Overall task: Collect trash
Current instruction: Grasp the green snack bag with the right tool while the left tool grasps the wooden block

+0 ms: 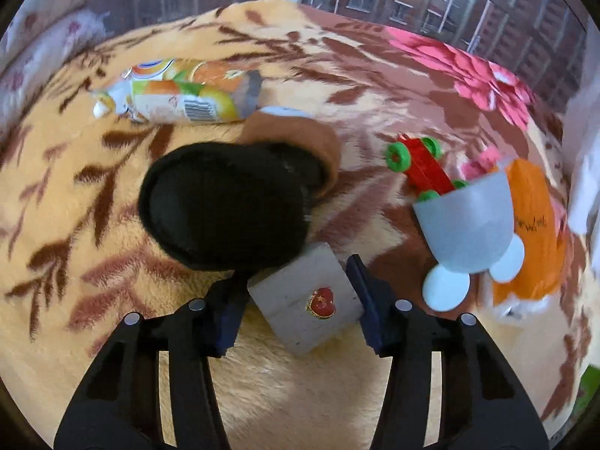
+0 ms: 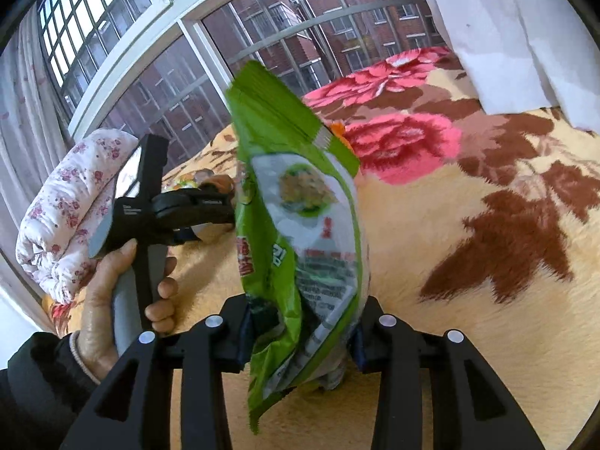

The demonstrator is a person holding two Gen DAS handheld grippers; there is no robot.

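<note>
A plush flowered blanket (image 1: 93, 195) covers a bed under a barred window (image 2: 195, 37) that looks onto brick apartment blocks. The black slipper (image 1: 225, 202) with brown lining is the biggest loose thing on it.

The green snack bag (image 2: 300, 225), probably trash, is up in the air. The right gripper (image 2: 300, 341) clenches its lower end, so the bag stands tall and hides most of the bed behind it, the slipper too.

Beyond the slipper lies a fruit-printed wrapper (image 1: 180, 93), seemingly empty and still to be collected. Far to the right of the slipper are an orange packet (image 1: 532, 225), blurred and half covered, a pale cup with round ears (image 1: 468, 221) tipped over on it, and a red toy car (image 1: 423, 165).

Just below the slipper, touching it, a grey block with a heart sticker (image 1: 303, 303) sits between the jaws of the left gripper (image 1: 296, 285). The pads stand close on both sides, but whether they already press cannot be told.
</note>
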